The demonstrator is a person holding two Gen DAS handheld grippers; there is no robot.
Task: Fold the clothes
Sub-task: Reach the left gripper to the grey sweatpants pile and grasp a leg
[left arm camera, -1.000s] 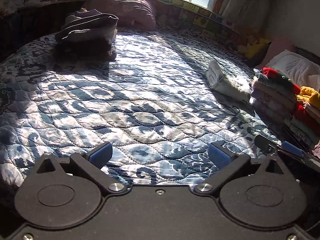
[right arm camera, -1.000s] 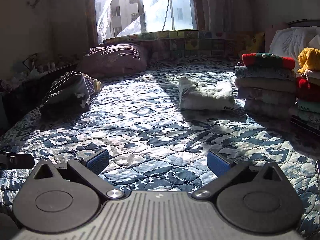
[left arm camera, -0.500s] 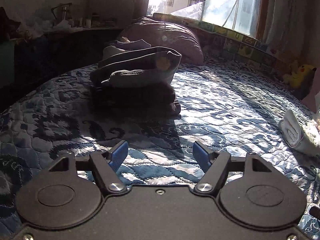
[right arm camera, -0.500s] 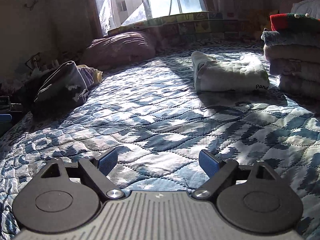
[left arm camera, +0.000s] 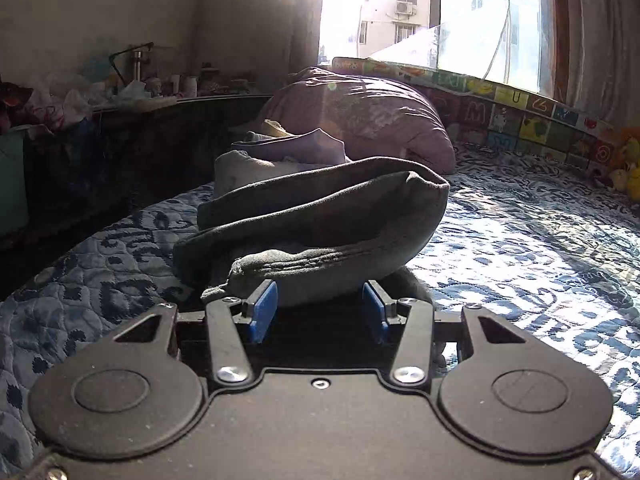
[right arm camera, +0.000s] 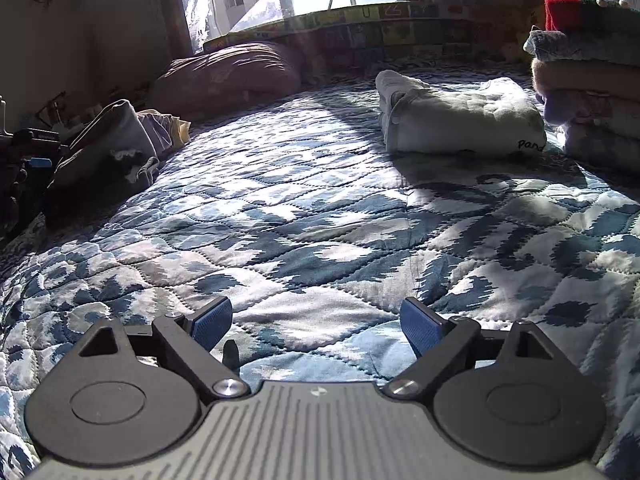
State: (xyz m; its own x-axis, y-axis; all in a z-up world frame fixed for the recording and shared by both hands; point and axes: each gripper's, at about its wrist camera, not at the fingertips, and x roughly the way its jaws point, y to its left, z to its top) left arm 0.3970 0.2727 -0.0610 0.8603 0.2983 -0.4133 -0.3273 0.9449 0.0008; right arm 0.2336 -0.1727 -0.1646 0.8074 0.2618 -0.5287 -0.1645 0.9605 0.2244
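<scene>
Clearly, the left gripper [left arm camera: 318,308], jaws partly open, straddled a limp dark-grey fleece garment [left arm camera: 320,220] at frame centre; closing could pinch 2 layers, dragging the rumpled pile. Rightward, the right gripper [right arm camera: 316,320] stood wide and empty above the quilted blue bedspread [right arm camera: 320,216], a folded white garment [right arm camera: 460,124] upper right.

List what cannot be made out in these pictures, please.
- Left wrist view: the dark garment hides the clothes behind it; whether the left tool touches it is unclear.
- Left wrist view: shelf clutter is dim and small.
- Right wrist view: the folded stack is cut by the frame's edge.
</scene>
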